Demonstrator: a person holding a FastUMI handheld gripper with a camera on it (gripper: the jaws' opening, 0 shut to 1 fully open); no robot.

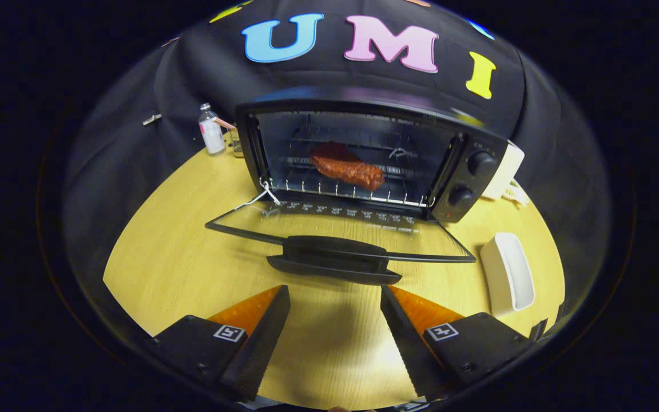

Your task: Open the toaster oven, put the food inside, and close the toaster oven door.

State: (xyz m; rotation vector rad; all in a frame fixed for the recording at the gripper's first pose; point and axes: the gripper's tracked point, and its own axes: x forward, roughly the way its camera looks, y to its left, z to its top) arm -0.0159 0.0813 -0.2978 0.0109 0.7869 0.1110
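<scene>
Item: toaster oven (pixel 364 149), door (pixel 341 234) down, food (pixel 345 166) on rack; gripper (pixel 335 320) spread, empty, short of handle (pixel 335 257); advice: lift handle from beneath, swing shut squarely.

Gripper (pixel 335 297) spread empty before the toaster oven's (pixel 364 154) lowered door (pixel 335 240); food (pixel 346 166) on the rack.

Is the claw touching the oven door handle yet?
Apart. The gripper view shows bare table between the open claw and the door handle just ahead.
</scene>
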